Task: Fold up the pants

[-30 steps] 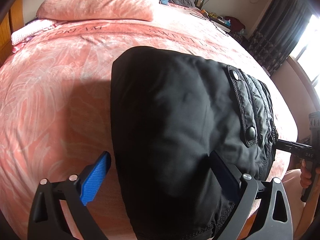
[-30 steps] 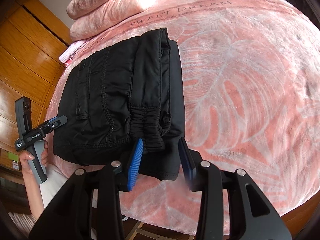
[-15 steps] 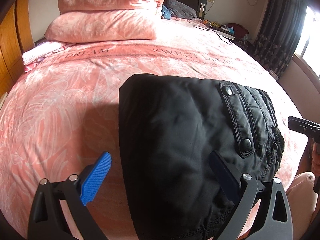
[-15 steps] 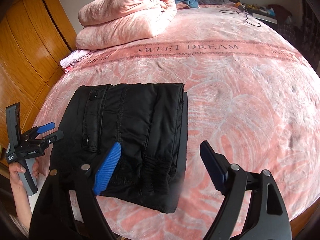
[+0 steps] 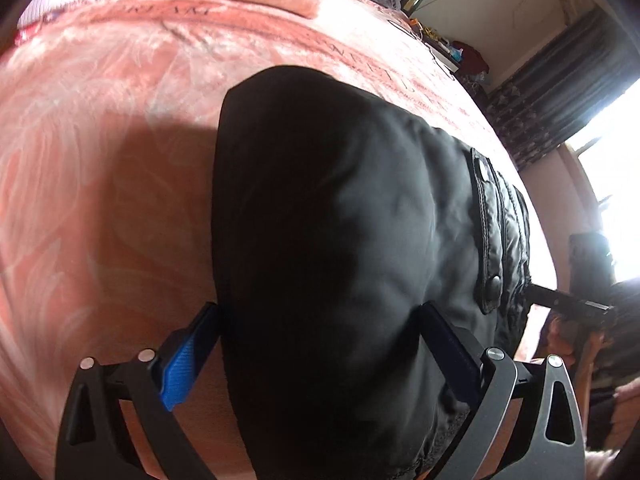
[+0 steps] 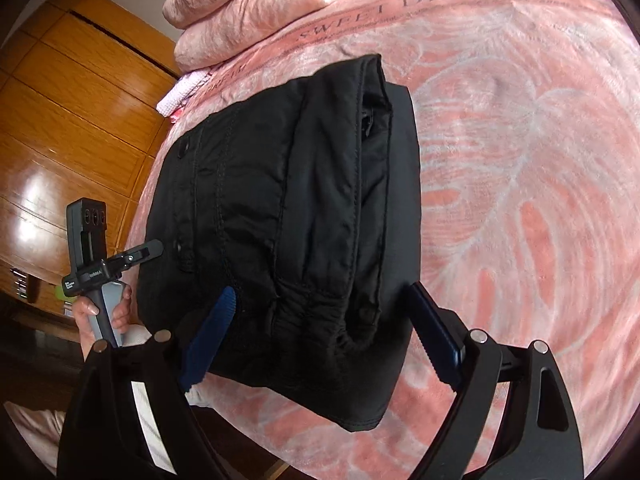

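Note:
The black pants lie folded into a thick rectangle on the pink bed; they also show in the right wrist view, with the elastic waistband nearest me. My left gripper is open, its jaws straddling the near left end of the bundle, the blue pad at the edge. My right gripper is open too, its jaws spread on either side of the waistband end. In the right wrist view the left gripper sits at the bundle's left edge.
The pink leaf-print bedspread covers the bed. Folded pink quilts are stacked at the head. Wooden wardrobe doors stand to the left. Dark curtains and a bright window are at the right.
Both grippers have dropped closer to the pants from a raised position half a second ago. The right gripper, nearly closed at the waistband a second ago, stays wide open.

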`<action>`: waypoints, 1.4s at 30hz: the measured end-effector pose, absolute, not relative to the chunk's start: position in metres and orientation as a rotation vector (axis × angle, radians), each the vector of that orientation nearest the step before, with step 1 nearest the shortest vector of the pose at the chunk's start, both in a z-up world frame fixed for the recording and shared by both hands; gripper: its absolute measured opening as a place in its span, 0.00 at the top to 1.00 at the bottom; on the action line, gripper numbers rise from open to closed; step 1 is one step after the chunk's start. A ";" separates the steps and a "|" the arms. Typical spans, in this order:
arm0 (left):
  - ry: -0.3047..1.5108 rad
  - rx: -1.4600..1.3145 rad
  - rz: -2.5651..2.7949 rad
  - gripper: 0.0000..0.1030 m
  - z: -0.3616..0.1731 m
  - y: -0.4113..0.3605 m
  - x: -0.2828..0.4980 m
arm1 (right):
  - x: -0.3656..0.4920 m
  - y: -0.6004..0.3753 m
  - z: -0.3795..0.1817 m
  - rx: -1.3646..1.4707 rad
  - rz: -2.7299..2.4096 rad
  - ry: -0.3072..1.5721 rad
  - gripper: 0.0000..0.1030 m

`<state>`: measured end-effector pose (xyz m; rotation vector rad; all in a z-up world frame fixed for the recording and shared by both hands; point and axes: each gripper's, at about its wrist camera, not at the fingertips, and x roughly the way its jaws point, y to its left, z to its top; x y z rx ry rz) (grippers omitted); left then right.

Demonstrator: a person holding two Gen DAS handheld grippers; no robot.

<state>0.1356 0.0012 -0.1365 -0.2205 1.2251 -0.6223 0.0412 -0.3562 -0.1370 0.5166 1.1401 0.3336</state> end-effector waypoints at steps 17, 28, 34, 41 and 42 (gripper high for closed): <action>1.414 -0.495 -0.747 0.03 -0.187 0.002 0.156 | 0.043 -0.361 -0.179 0.831 0.465 1.235 0.21; 1.232 -0.584 -0.780 0.61 -0.167 0.011 0.146 | 0.038 -0.349 -0.130 0.735 0.484 1.041 0.62; 1.091 -0.547 -0.808 0.69 -0.133 -0.006 0.156 | 0.045 -0.351 -0.090 0.655 0.459 0.913 0.63; 0.976 -0.481 -0.816 0.68 -0.095 -0.039 0.215 | 0.117 -0.386 -0.053 0.621 0.475 0.852 0.63; 0.979 -0.476 -0.796 0.68 -0.096 -0.044 0.223 | 0.131 -0.390 -0.054 0.622 0.472 0.863 0.63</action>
